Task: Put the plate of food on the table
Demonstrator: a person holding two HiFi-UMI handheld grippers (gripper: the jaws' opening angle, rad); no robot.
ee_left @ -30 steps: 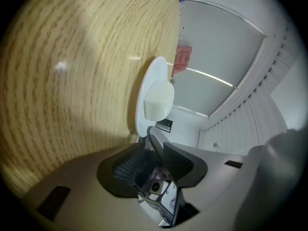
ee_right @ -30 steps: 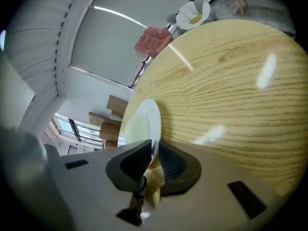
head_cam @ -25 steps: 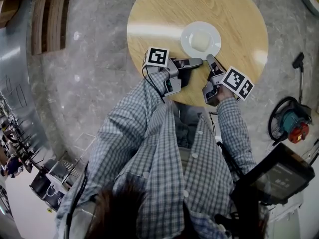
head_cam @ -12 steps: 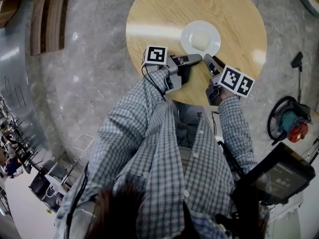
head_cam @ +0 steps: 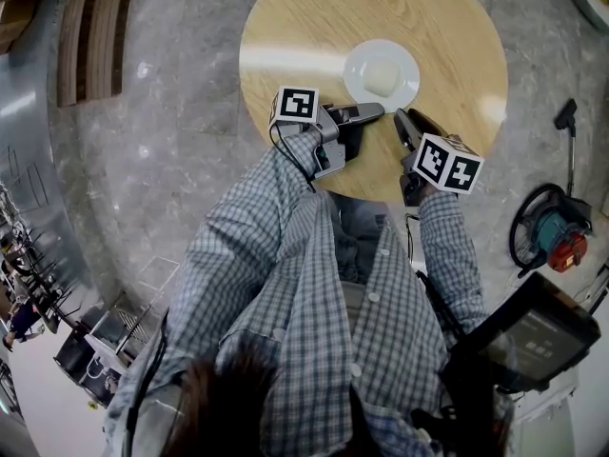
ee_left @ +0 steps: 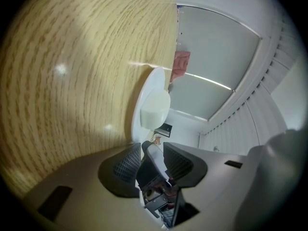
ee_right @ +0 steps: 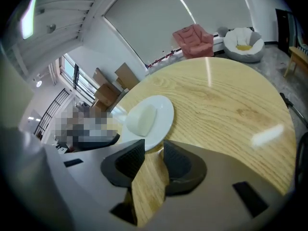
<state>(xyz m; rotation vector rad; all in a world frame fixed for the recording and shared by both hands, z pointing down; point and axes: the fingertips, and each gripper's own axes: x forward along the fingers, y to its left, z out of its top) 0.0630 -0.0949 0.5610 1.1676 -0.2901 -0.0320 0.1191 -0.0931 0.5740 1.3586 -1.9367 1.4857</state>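
A white plate (head_cam: pixel 360 65) with a pale lump of food (head_cam: pixel 381 76) rests on the round wooden table (head_cam: pixel 304 27). My left gripper (head_cam: pixel 376 110) points at the plate's near-left rim. In the left gripper view its jaws (ee_left: pixel 153 158) stand apart just short of the plate (ee_left: pixel 149 85) and the food (ee_left: pixel 155 109). My right gripper (head_cam: pixel 404 122) hangs just off the near rim. Its jaws (ee_right: pixel 154 153) have just been opening, and only bare table shows between them. The plate (ee_right: pixel 166 114) and the food (ee_right: pixel 142 119) lie just ahead of them.
On the marble floor right of the table lies a teal and red tool (head_cam: pixel 552 236) beside a black device (head_cam: pixel 533 336). Wooden slats (head_cam: pixel 90 27) stand far left. Beyond the table are a pink armchair (ee_right: pixel 195 37) and a white beanbag (ee_right: pixel 244 42).
My right gripper has come off the plate's rim, drawn back a little and rolled. The plate lies where it was, and the left gripper has kept still.
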